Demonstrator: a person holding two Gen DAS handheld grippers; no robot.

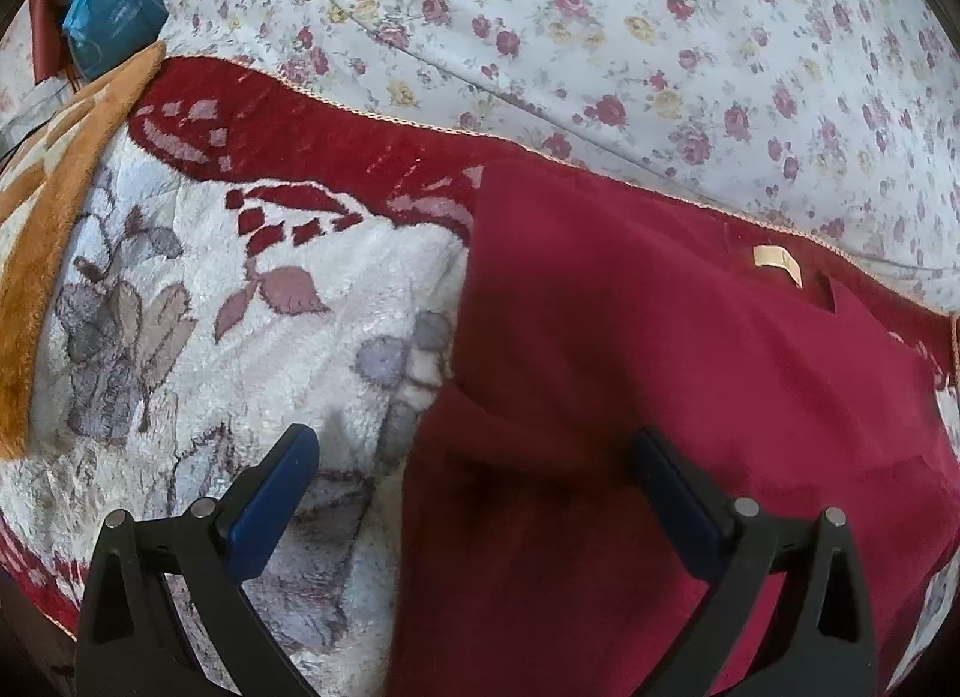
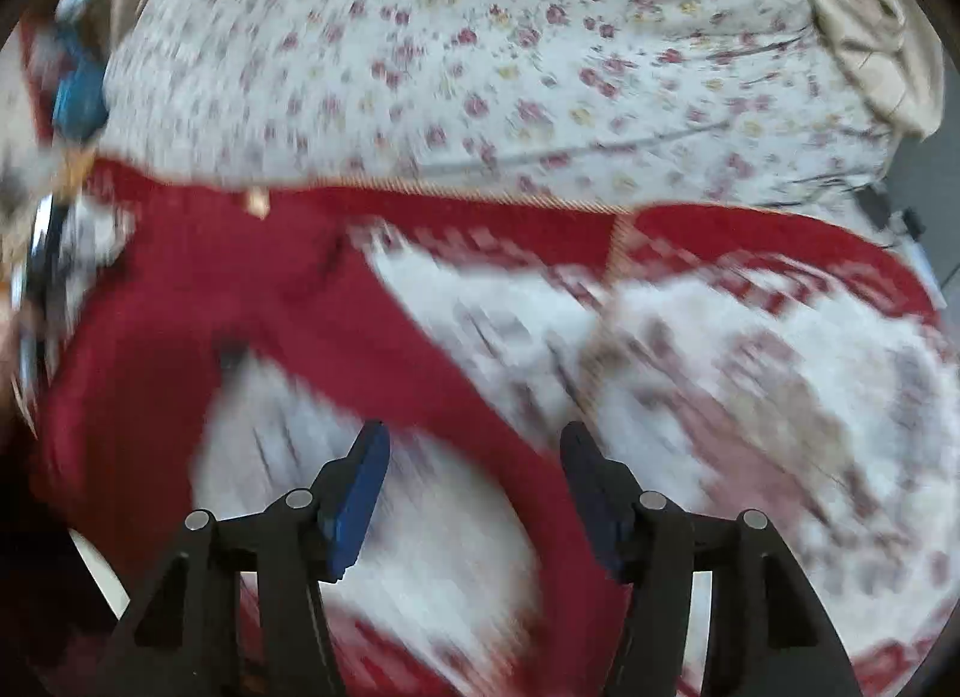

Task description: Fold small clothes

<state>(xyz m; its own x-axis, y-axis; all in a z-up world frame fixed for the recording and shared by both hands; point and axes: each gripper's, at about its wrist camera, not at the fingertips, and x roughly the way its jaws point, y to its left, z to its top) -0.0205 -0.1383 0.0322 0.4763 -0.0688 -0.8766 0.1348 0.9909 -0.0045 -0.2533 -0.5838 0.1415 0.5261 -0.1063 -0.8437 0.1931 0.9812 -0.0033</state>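
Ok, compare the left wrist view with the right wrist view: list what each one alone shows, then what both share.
Left wrist only: the orange blanket edge at far left, and the open left gripper over the dark red garment.
Right wrist only: the beige cloth at upper right, and the open right gripper, motion-blurred.
Both: the garment with its tan label, the red-and-white fleece blanket, the floral sheet, and a blue packet.

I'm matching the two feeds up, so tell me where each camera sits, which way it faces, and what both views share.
Left wrist: sits on the left gripper, looking forward and down past its open blue fingertips at the dark red garment lying on the white and red fleece blanket; only the gripper shows.
Right wrist: sits on the right gripper, motion-blurred, facing the garment's long red strip over the same blanket; its fingers are apart.
Shared: garment, blanket, the floral sheet beyond, and the garment's beige tag.
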